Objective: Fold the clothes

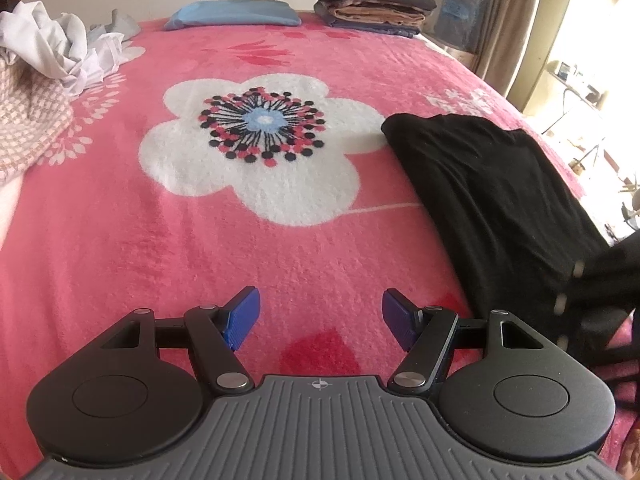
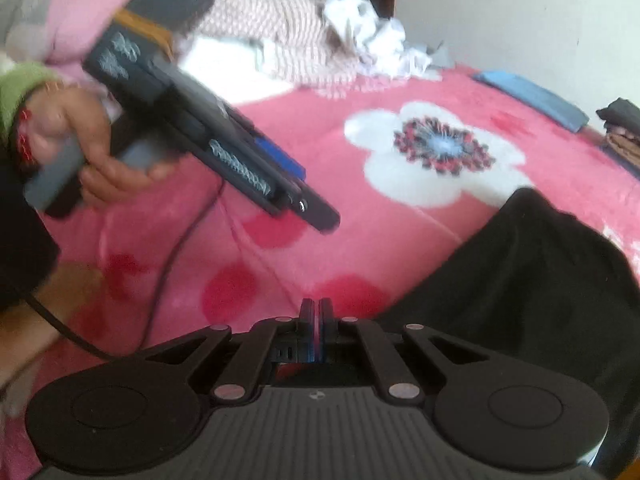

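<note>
Left tongs (image 1: 320, 314) spread wide above a pink floral bed blanket (image 1: 200, 260). Right tongs (image 2: 317, 314) pressed together, apparently empty though blurred. Folded black garment (image 1: 496, 200) lies at three o'clock.

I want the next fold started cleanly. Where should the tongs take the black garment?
Probably the black garment at its far rounded corner by the white flower, coming from the left over the bare blanket. That edge lies free and flat; the open left tongs face that way.
</note>
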